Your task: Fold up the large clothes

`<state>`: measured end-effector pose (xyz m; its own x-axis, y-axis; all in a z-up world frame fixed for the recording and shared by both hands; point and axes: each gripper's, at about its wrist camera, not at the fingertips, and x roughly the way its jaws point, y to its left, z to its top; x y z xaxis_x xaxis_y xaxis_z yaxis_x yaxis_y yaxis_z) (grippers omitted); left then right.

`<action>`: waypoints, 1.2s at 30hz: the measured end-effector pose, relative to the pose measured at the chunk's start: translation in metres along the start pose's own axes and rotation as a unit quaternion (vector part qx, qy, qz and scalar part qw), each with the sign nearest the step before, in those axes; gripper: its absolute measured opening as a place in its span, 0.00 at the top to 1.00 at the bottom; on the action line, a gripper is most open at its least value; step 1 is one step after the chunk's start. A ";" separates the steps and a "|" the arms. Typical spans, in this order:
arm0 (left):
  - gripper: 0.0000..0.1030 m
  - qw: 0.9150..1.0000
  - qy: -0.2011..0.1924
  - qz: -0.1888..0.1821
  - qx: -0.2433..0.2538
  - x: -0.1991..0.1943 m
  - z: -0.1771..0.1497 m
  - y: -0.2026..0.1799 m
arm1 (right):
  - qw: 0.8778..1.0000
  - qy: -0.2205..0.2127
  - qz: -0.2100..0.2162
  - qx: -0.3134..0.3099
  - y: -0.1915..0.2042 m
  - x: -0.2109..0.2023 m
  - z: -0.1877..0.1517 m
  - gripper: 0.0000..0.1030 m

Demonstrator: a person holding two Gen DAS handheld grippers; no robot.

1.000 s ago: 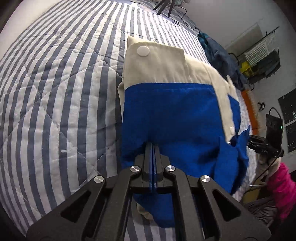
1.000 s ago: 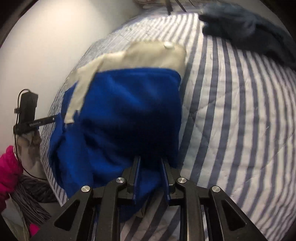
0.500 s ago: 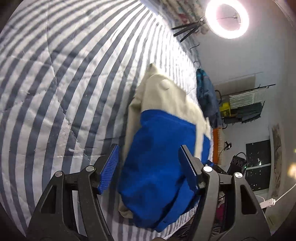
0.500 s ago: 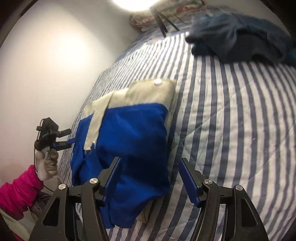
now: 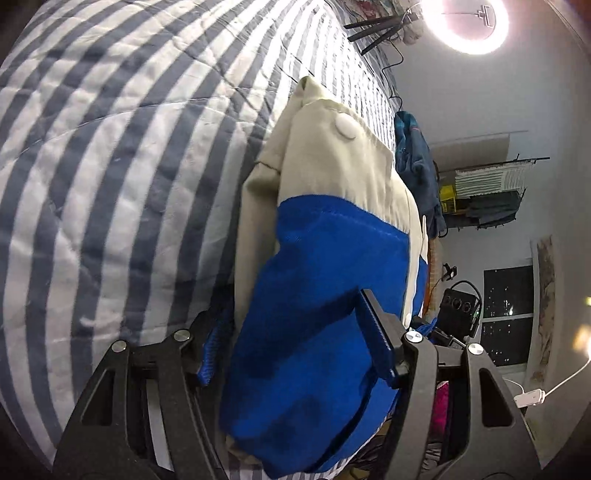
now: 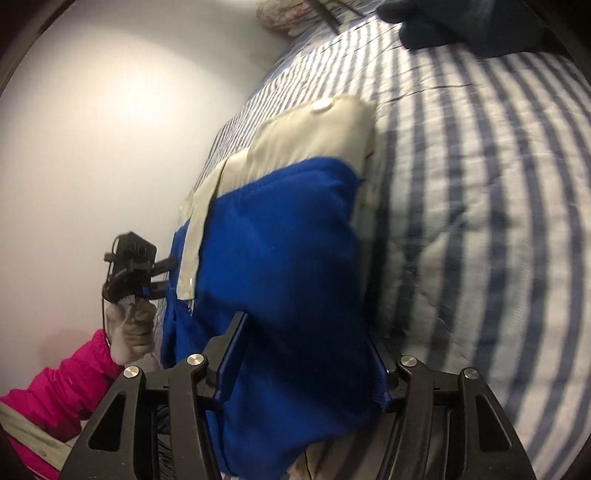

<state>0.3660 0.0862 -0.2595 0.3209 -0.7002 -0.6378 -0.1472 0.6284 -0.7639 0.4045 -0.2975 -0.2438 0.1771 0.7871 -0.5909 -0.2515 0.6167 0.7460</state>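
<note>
A folded blue and beige garment (image 5: pixel 325 280) with a white button lies on the striped quilt (image 5: pixel 110 155). My left gripper (image 5: pixel 295 339) is open, its jaws wide apart on either side of the garment's near blue end. In the right wrist view the same garment (image 6: pixel 284 251) lies on the quilt (image 6: pixel 480 192). My right gripper (image 6: pixel 306 350) is open too, straddling the blue end. The left gripper (image 6: pixel 155 277) also shows there, at the garment's far left corner, held by a gloved hand in a pink sleeve.
A dark blue-green garment (image 6: pixel 465 29) lies in a heap at the far end of the bed; it also shows in the left wrist view (image 5: pixel 417 166). A ring light (image 5: pixel 465 26) on a tripod stands beyond the bed. A rack and a window are at the right.
Both grippers were shut on the blue fabric a second ago. They opened, pulled back, and now sit close again with jaws wide around the garment's near end.
</note>
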 end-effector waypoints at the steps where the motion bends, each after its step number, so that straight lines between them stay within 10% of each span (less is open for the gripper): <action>1: 0.40 1.000 0.001 0.004 0.006 0.002 0.001 -0.002 | 1.000 0.000 0.004 0.002 -0.001 0.002 0.001 0.41; 13: 0.59 0.996 -0.007 0.065 0.060 0.016 0.002 -0.035 | 0.996 -0.001 -0.075 -0.047 0.036 0.019 0.005 0.66; 28: 0.76 0.963 -0.049 0.170 0.204 0.016 -0.024 -0.110 | 0.963 0.003 -0.224 -0.152 0.105 0.017 0.009 0.79; 33: 0.74 0.974 -0.035 0.150 0.164 0.020 -0.015 -0.087 | 0.970 0.003 -0.203 -0.135 0.088 0.015 0.010 0.79; 36: 0.54 0.983 -0.024 0.132 0.128 0.020 -0.007 -0.061 | 0.979 0.000 -0.173 -0.107 0.070 0.011 0.009 0.66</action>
<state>0.3752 0.0314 -0.2265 0.3469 -0.4881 -0.8009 0.0061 0.8550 -0.5185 0.3968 -0.2457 -0.1950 0.2868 0.5310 -0.7974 -0.3697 0.8292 0.4192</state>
